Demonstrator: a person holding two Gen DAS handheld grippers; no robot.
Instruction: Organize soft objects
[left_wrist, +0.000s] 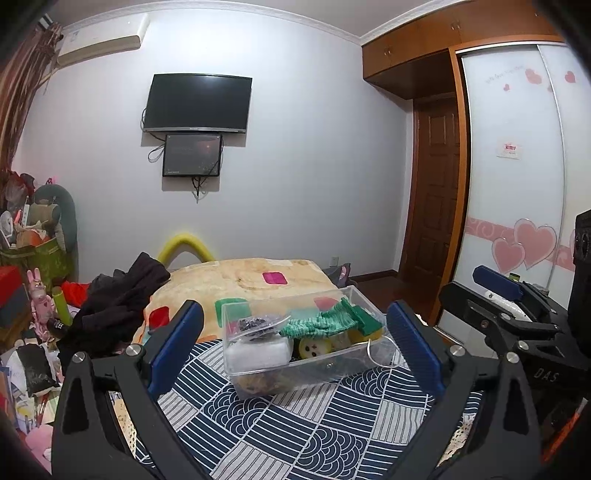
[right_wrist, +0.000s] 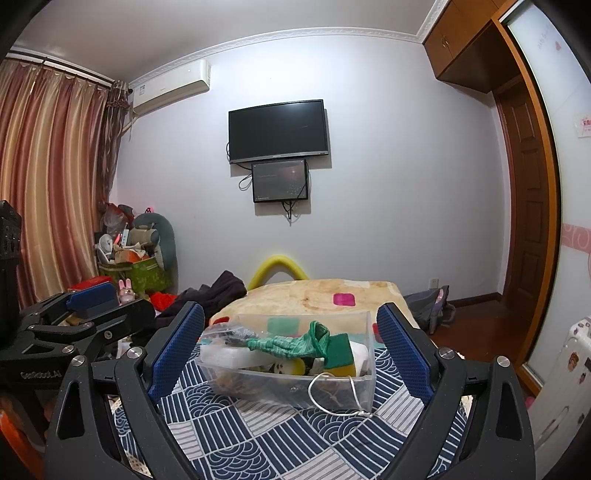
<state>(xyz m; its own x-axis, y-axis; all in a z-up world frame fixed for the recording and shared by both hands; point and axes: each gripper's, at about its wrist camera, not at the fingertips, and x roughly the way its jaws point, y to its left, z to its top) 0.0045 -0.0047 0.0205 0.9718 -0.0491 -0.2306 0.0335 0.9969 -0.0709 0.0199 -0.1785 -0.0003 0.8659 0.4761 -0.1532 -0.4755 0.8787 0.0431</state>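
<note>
A clear plastic bin (left_wrist: 332, 363) stands on a blue and white patterned cloth (left_wrist: 306, 428). It holds a green knitted piece (left_wrist: 321, 325), a green and yellow sponge (left_wrist: 367, 325), a white block (left_wrist: 258, 350), a small plastic bag (left_wrist: 258, 325) and a yellow round toy (left_wrist: 314, 347). My left gripper (left_wrist: 295, 345) is open and empty, with the bin just ahead between its fingers. My right gripper (right_wrist: 291, 349) is open and empty, also facing the bin (right_wrist: 295, 384). A white cord (right_wrist: 332, 398) hangs over the bin's front wall.
A bed with a beige blanket (left_wrist: 251, 277) lies behind the bin. Dark clothes (left_wrist: 118, 302) are piled at its left. Cluttered boxes and toys (right_wrist: 136, 266) stand by the curtain. A wardrobe (left_wrist: 513, 166) and a door are on the right.
</note>
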